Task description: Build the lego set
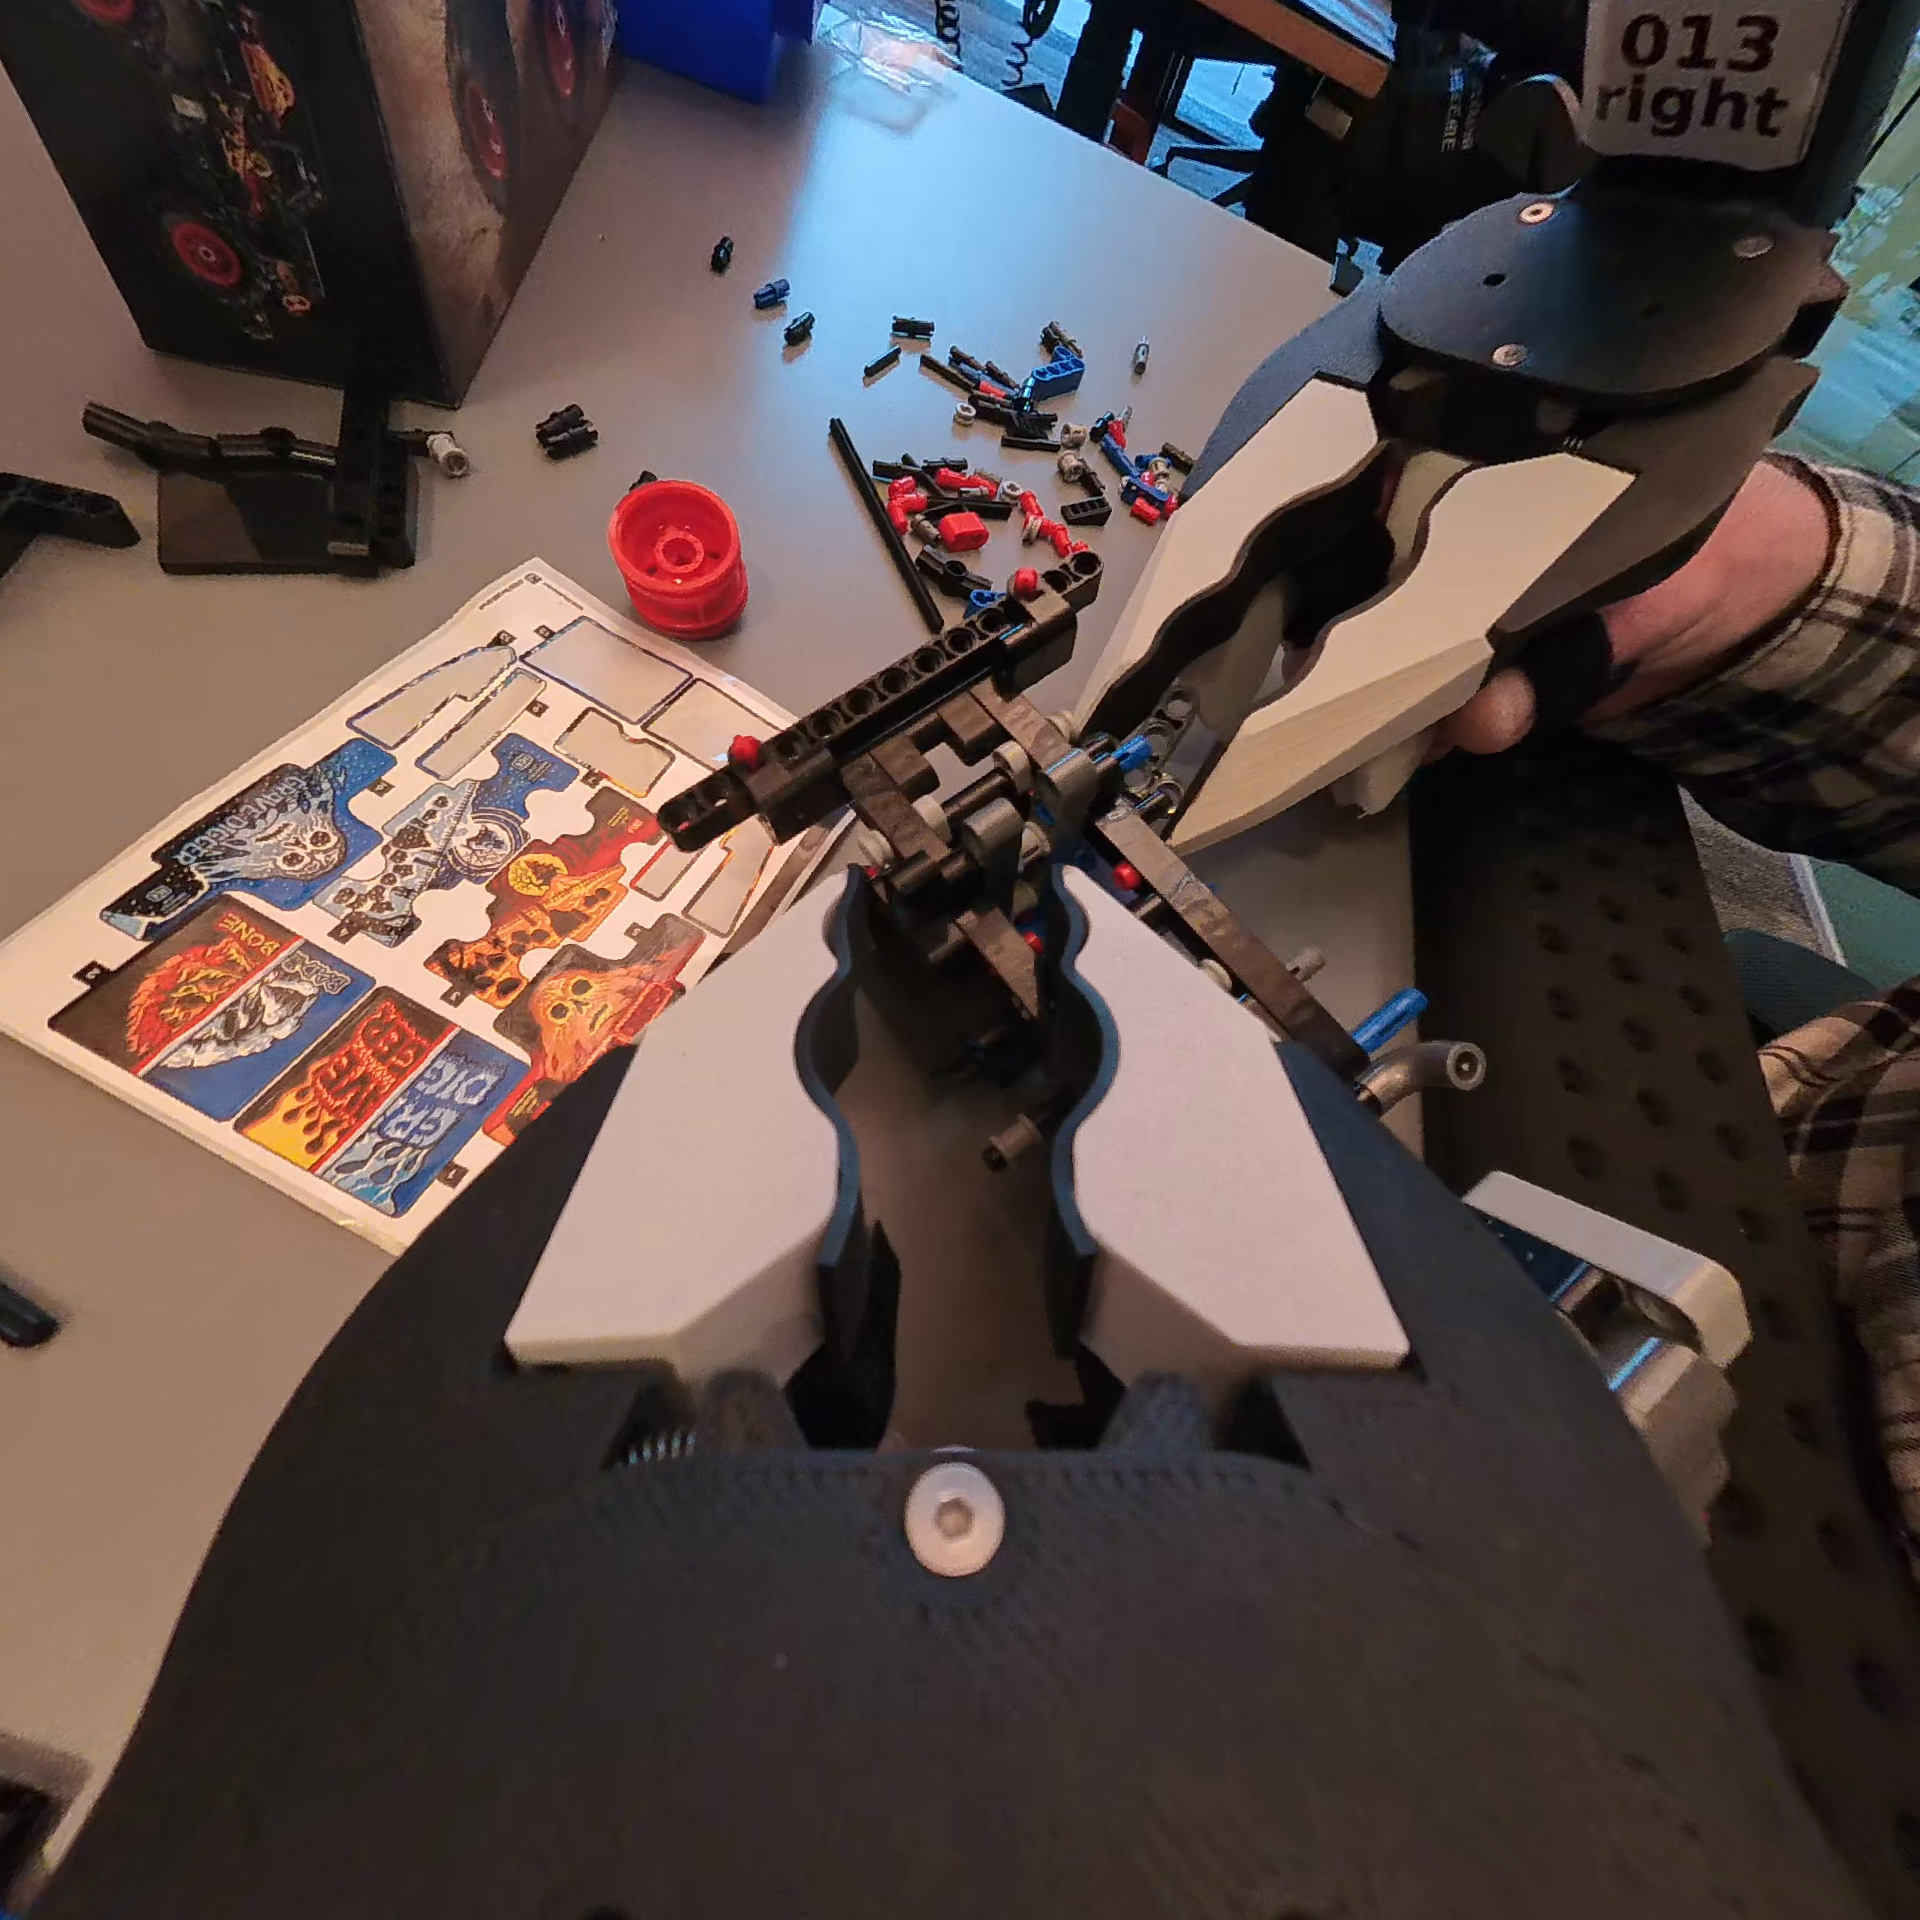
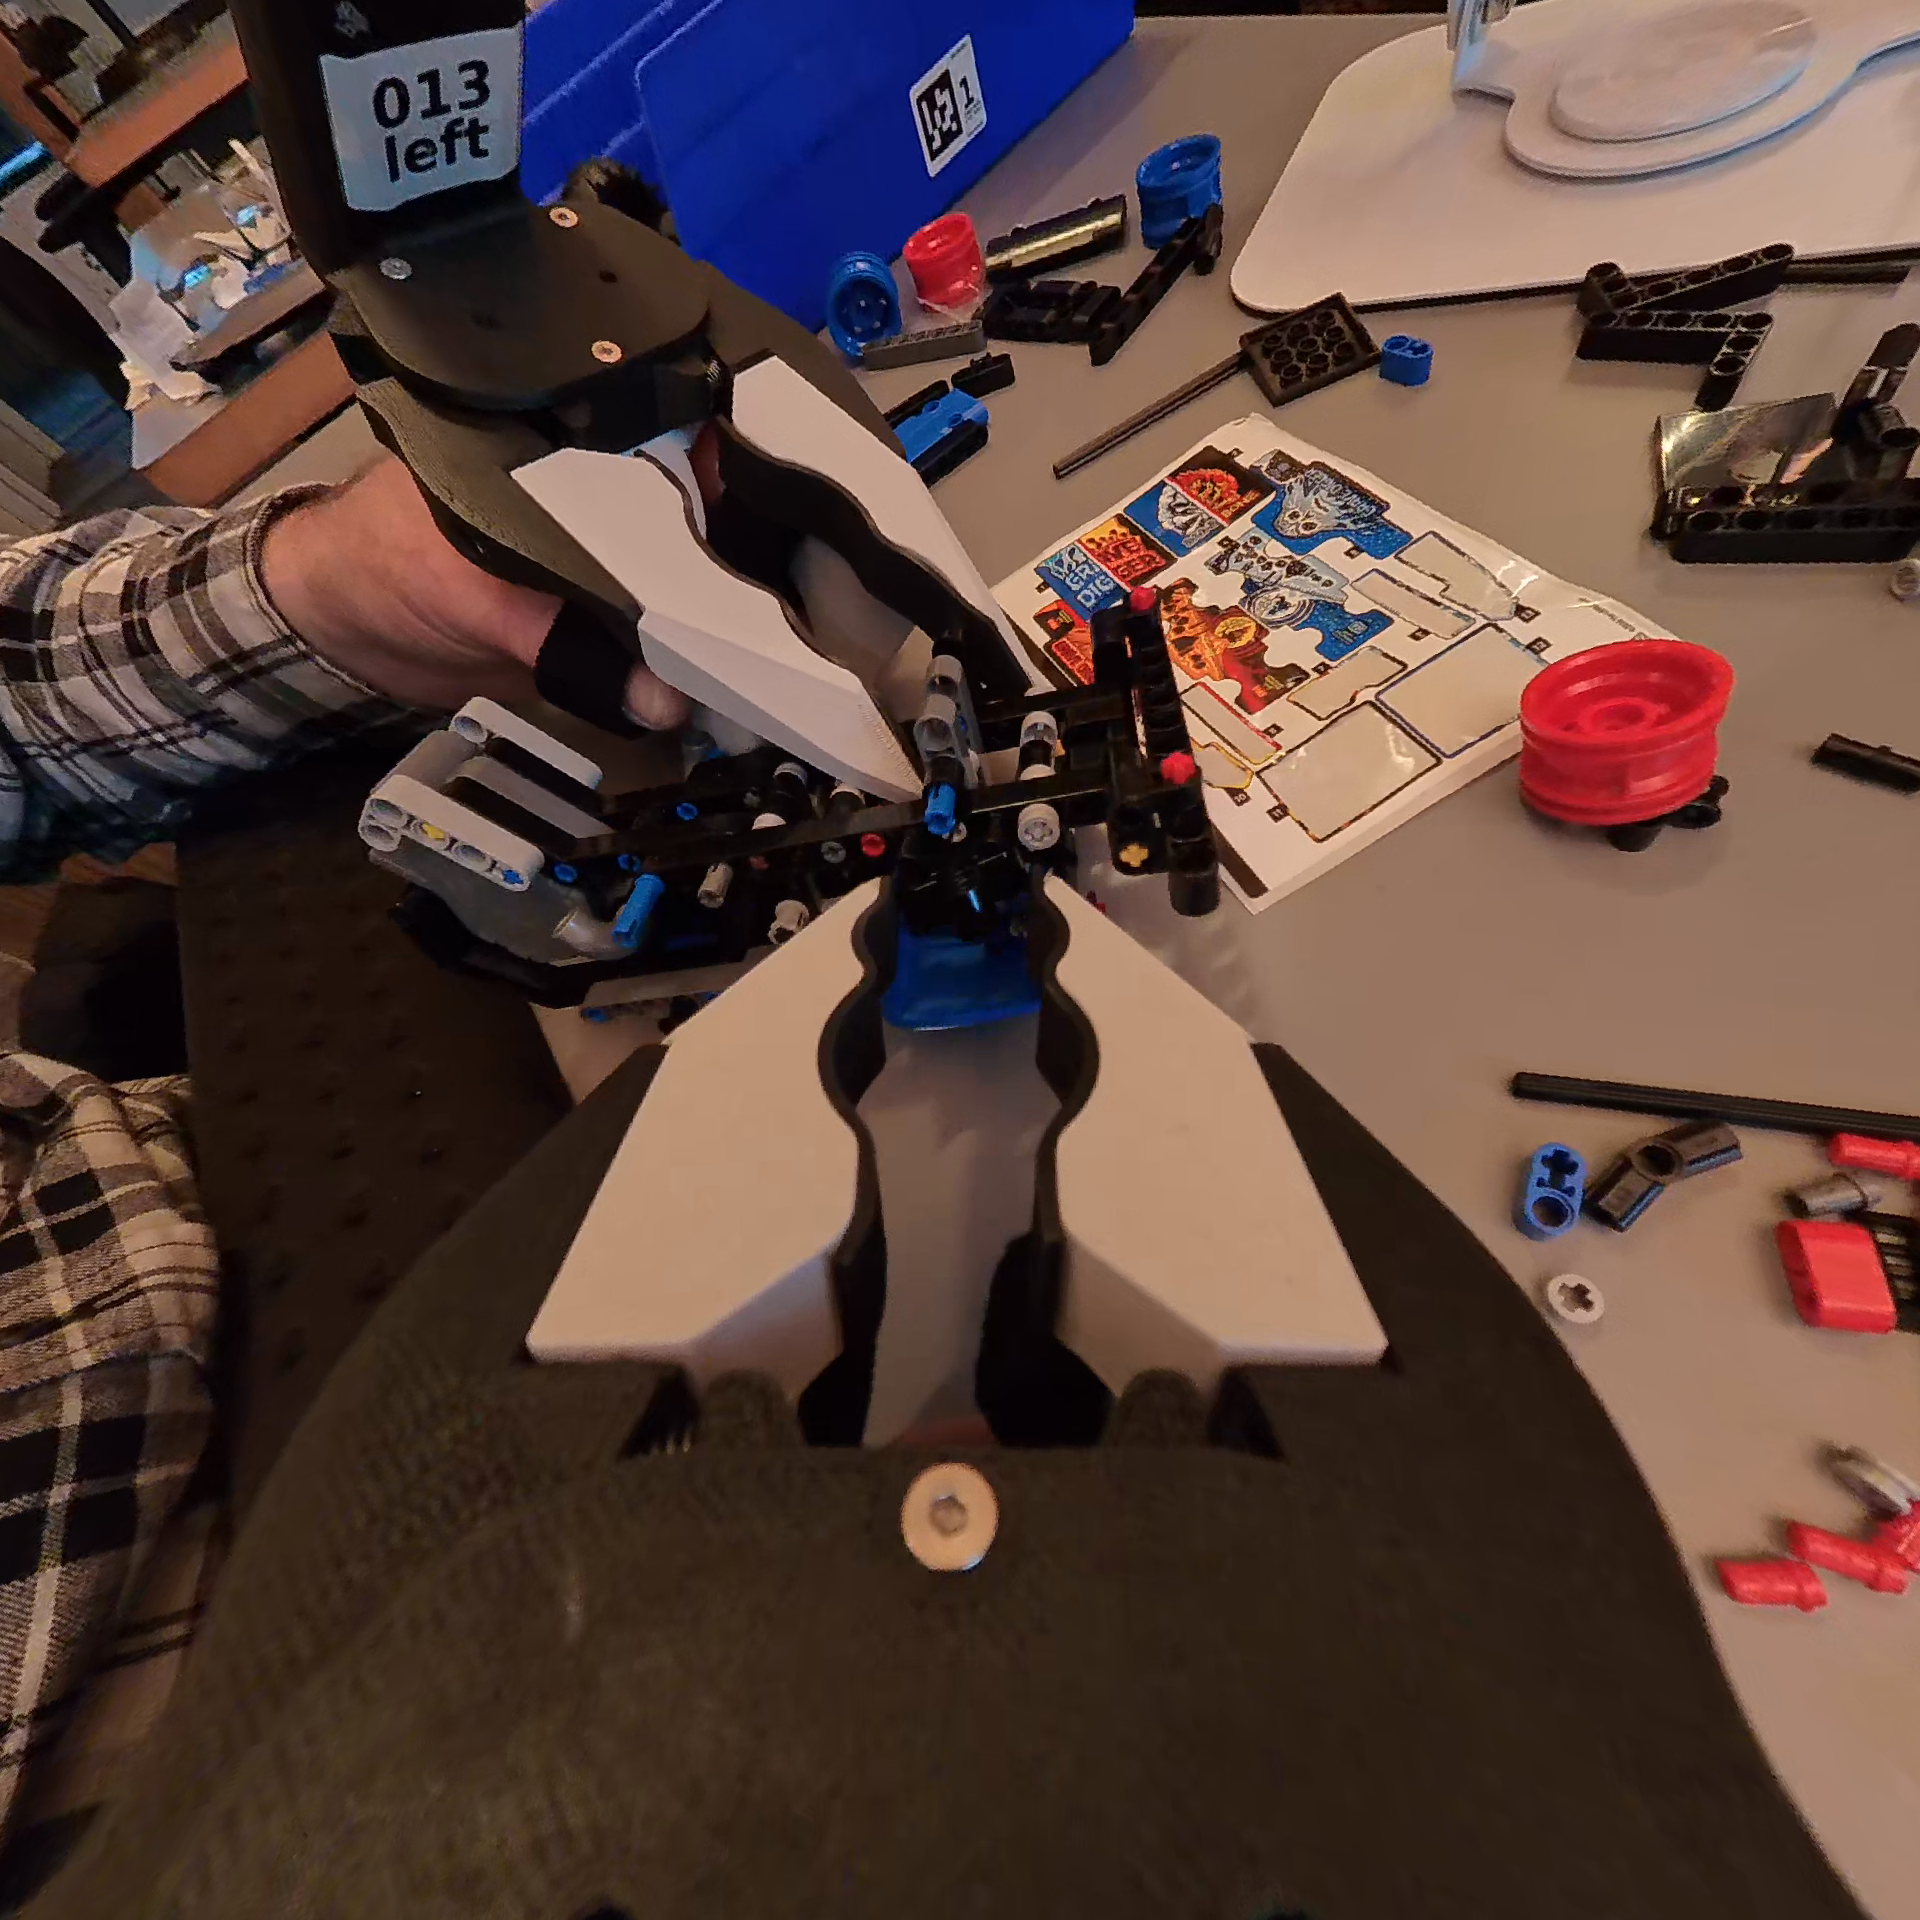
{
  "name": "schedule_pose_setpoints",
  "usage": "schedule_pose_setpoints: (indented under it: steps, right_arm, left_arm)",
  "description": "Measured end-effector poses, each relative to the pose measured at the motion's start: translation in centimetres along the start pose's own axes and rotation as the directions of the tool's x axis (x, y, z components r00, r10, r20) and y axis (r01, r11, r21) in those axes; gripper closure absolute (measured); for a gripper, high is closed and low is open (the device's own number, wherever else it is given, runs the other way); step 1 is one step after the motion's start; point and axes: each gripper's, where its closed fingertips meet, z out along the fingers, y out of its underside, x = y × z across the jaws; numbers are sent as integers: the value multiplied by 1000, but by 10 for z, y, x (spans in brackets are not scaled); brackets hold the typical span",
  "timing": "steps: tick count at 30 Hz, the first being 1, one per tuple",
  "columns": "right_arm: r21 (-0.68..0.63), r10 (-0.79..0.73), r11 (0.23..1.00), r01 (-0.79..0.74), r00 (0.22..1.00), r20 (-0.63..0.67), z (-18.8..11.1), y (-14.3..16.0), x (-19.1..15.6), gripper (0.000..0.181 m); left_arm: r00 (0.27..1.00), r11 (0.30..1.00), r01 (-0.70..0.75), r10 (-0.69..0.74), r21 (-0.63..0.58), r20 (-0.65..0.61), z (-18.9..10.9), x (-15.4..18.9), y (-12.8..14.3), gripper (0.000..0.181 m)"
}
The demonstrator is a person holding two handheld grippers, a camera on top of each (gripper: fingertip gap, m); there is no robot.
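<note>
A partly built black Lego chassis (image 1: pixel 935 769) with grey, blue and red pins is held above the table between both grippers. My left gripper (image 1: pixel 956 894) is shut on its near end, the fingers clamping black beams. In the right wrist view the same chassis (image 2: pixel 790 831) runs left to right. My right gripper (image 2: pixel 966 894) is shut on it at a blue part (image 2: pixel 956 977) under its middle. The right gripper also shows in the left wrist view (image 1: pixel 1132 779), at the chassis's far right side. The left gripper shows in the right wrist view (image 2: pixel 951 727), coming in from the upper left.
A sticker sheet (image 1: pixel 395 894) lies under the chassis on the grey table (image 1: pixel 156 1351), a red wheel hub (image 1: pixel 681 571) beside it. Several small loose parts (image 1: pixel 1018 488) lie behind. The set's box (image 1: pixel 291 177) stands far left. A black perforated board (image 1: pixel 1621 1039) is at the right. Both grippers' tips are close together, under 4 cm apart. It is some 10 centimetres from my left tips to the red wheel hub (image 1: pixel 681 571). The right camera catches it too, in the right wrist view (image 2: pixel 1557 705).
</note>
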Motion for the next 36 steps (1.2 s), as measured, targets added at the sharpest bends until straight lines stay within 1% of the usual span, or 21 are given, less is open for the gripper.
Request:
schedule_pose_setpoints:
  steps: [6,9,18,23,31,36]
  right_arm:
    - [16,-10,1000,10,1000,2,-5,-1,-1,159]
    - [-6,-11,1000,11,1000,-6,-5,3,0,159]
    - [-5,-34,999,34,999,-14,-7,3,-1,157]
    - [-6,-77,997,77,996,-35,-9,4,-1,160]
    - [-12,-130,992,129,991,-33,-11,4,-1,160]
    - [-43,-170,985,167,983,-75,-10,5,0,160]
  left_arm:
    - [1000,1000,-4,4,1,-6,1,2,0,148]
    - [1000,1000,-6,6,2,-16,2,4,-1,147]
    - [1000,1000,-17,17,2,-15,3,6,-2,146]
    - [1000,1000,-19,19,3,-16,3,7,-2,146]
    - [1000,1000,-25,25,3,-19,4,8,-2,146]
    - [999,1000,-27,28,3,-18,4,8,-2,145]
